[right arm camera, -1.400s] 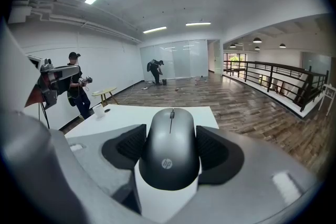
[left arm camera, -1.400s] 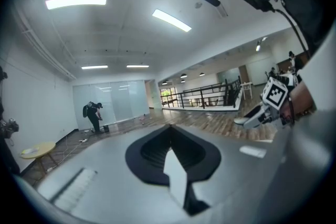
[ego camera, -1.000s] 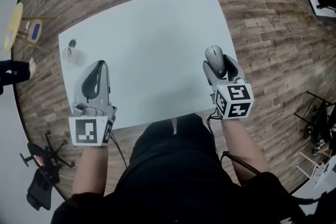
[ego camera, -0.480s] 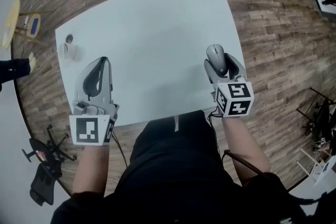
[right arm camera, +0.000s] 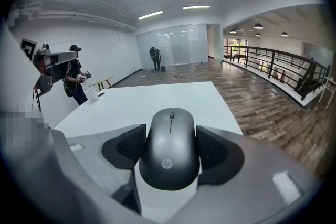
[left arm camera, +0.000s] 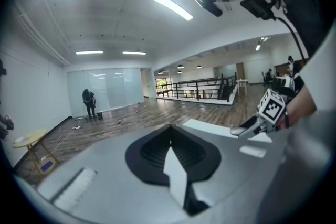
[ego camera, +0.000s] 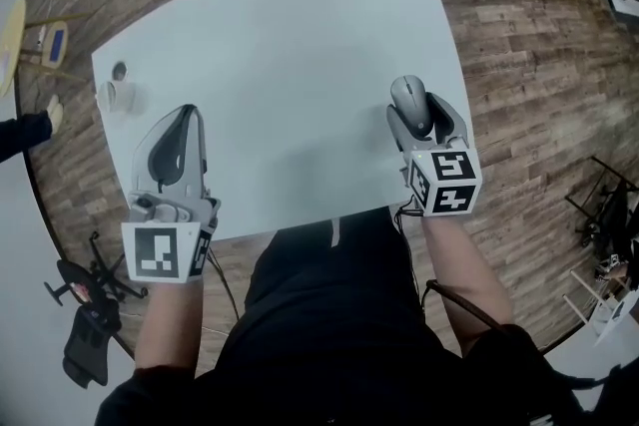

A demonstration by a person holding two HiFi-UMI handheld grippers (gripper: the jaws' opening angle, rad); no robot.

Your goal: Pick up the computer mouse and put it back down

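Note:
A dark grey computer mouse (ego camera: 408, 98) sits between the jaws of my right gripper (ego camera: 414, 111) near the right edge of the white table (ego camera: 290, 55). In the right gripper view the black pads press both sides of the mouse (right arm camera: 169, 149), so the right gripper (right arm camera: 169, 134) is shut on it. Whether the mouse touches the tabletop I cannot tell. My left gripper (ego camera: 187, 115) hovers over the table's left side, shut and empty. In the left gripper view the left gripper (left arm camera: 169, 136) has its pads meeting in a line.
A white cup (ego camera: 110, 97) stands near the table's far left corner, with a small dark object (ego camera: 120, 71) beside it. Wooden floor surrounds the table. A yellow stool (ego camera: 8, 30) and a black stand (ego camera: 90, 289) are on the floor to the left.
My right gripper has sunk a little toward the table, still shut on the mouse. The left gripper has stayed about where it was. The head camera has tilted, shifting the table upward.

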